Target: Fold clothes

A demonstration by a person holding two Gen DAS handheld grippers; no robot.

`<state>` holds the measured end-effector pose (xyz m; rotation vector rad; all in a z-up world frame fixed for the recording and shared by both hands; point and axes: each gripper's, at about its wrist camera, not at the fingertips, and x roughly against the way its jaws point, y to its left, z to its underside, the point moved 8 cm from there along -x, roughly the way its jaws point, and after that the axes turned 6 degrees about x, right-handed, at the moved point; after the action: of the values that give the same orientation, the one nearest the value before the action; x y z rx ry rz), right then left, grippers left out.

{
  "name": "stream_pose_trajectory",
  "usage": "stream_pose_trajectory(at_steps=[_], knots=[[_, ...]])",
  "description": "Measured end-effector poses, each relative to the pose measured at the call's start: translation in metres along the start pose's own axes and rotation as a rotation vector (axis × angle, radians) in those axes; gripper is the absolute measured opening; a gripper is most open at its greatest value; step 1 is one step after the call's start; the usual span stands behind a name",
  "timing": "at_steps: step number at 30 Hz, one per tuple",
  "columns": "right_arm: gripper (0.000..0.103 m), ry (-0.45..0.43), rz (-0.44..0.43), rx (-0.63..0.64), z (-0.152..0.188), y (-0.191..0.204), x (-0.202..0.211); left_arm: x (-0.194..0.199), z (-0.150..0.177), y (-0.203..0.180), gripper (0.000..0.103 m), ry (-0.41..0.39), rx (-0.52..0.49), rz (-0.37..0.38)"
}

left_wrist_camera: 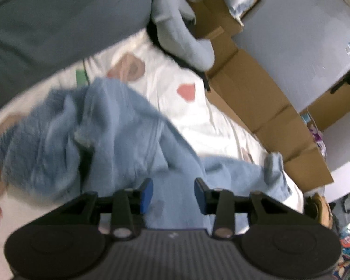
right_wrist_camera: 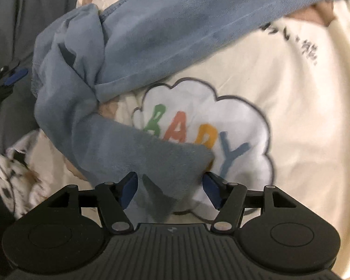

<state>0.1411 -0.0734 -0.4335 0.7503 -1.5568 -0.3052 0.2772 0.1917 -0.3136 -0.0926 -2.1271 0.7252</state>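
1. Left wrist view: the left gripper point(left_wrist_camera: 173, 194) has its jaws partly apart, nothing pinched, right over the crumpled blue garment point(left_wrist_camera: 100, 130) lying on the white bedsheet point(left_wrist_camera: 198, 107); cardboard boxes point(left_wrist_camera: 252, 88) sit alongside.
2. Right wrist view: the right gripper point(right_wrist_camera: 170, 191) has its jaws spread wide, a loose corner of the blue garment point(right_wrist_camera: 128, 70) sitting between them, unpinched, over the "BABY" cloud print point(right_wrist_camera: 221, 126).

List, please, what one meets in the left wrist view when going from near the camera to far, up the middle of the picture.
left gripper → blue garment → white sheet with pink prints → grey plush toy
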Motion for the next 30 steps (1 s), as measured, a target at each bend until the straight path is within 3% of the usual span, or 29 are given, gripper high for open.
stream_pose_trajectory(at_steps=[1,3,4,7,14,20,24,26,30], knots=[[0.048,-0.01,0.002,-0.006,0.0,-0.002,-0.001,-0.002,-0.008,-0.001,0.041,-0.012,-0.007,-0.009],[0.031,-0.028,0.01,-0.019,0.0,-0.007,-0.002,-0.008,-0.024,-0.002,0.041,-0.028,-0.011,-0.027],[0.016,-0.039,-0.012,-0.029,-0.001,-0.008,0.0,-0.011,-0.032,-0.003,0.041,-0.036,-0.011,-0.036],[0.004,-0.07,-0.058,-0.02,0.0,-0.005,0.01,-0.022,-0.054,-0.005,0.042,-0.052,-0.007,-0.061],[0.001,-0.147,-0.037,-0.012,-0.008,-0.008,0.04,-0.059,-0.088,-0.014,0.044,-0.025,0.018,-0.117],[0.001,-0.217,0.036,-0.013,-0.02,-0.027,0.073,-0.097,-0.107,-0.026,0.046,0.019,0.012,-0.196],[0.001,-0.269,0.082,-0.036,-0.025,-0.042,0.094,-0.126,-0.114,-0.025,0.047,0.06,0.014,-0.312],[0.001,-0.294,0.106,-0.051,-0.025,-0.05,0.107,-0.136,-0.118,-0.021,0.051,0.087,0.049,-0.343],[0.001,-0.325,0.153,-0.071,-0.024,-0.066,0.126,-0.155,-0.122,-0.012,0.052,0.144,0.142,-0.383]])
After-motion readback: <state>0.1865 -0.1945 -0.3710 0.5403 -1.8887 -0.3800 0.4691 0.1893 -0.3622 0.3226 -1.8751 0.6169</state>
